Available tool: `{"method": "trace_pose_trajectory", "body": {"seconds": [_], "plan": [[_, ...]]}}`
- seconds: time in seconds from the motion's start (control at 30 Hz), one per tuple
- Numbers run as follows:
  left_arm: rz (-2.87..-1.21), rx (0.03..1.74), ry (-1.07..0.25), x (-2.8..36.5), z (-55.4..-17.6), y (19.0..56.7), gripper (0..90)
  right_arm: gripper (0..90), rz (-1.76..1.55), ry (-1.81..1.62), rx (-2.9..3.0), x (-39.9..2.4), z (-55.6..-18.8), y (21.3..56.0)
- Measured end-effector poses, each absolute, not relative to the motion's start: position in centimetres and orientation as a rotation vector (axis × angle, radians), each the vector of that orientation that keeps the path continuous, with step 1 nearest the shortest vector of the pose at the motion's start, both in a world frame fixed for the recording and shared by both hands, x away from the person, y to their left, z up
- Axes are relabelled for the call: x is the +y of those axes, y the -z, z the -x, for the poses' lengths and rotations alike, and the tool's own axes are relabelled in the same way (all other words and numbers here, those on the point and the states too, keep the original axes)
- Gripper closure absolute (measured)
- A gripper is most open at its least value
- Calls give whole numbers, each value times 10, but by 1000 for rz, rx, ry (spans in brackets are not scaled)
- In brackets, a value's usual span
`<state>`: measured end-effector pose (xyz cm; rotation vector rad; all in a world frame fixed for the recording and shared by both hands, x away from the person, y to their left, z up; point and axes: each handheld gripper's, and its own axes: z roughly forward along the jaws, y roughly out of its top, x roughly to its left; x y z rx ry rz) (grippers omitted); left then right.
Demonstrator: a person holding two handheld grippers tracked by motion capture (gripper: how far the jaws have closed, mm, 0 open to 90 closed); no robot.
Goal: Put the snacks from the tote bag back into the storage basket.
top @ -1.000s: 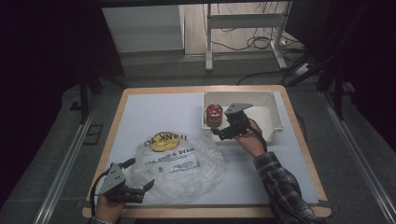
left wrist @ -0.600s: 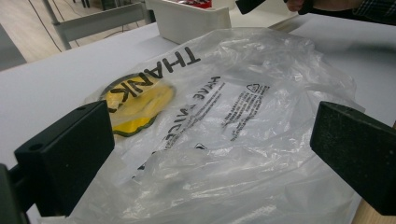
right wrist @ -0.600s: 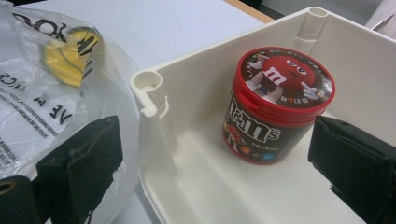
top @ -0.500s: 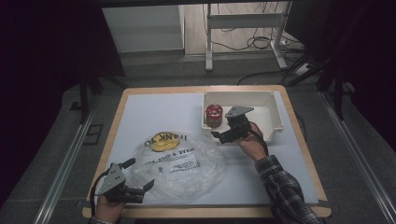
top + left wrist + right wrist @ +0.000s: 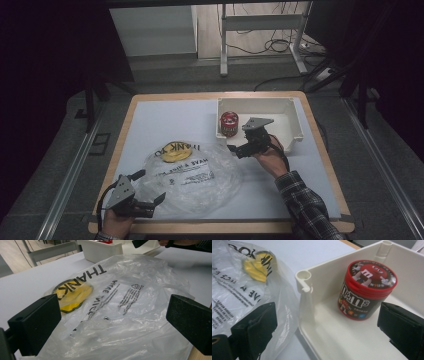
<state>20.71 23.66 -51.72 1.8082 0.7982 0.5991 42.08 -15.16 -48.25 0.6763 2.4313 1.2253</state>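
Two claws, both with jaws spread wide and nothing clamped. The right claw has just been opening, nothing between its jaws; it hangs over the near-left corner of the white bin, with the red candy tub standing just ahead of it inside. The left claw sits at the desk edge, and the clear plastic bag lies flat right in front of it.
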Motion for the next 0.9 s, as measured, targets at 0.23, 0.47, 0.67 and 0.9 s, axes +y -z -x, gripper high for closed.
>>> {"method": "trace_pose_trajectory", "body": {"seconds": [0.23,0.47,0.67,0.9], "plan": [[-1808,798,-600,237,-207,517,0,28,-687,-1233,2445,-153,-417,484],[-1807,798,-600,237,-207,517,0,26,-689,-1246,2448,-155,-412,483],[-1808,798,-600,237,-207,517,0,26,-676,-1241,2440,-156,-405,483],[-1811,799,-600,237,-207,517,0,26,-666,-1248,2437,-158,-398,482]]}}
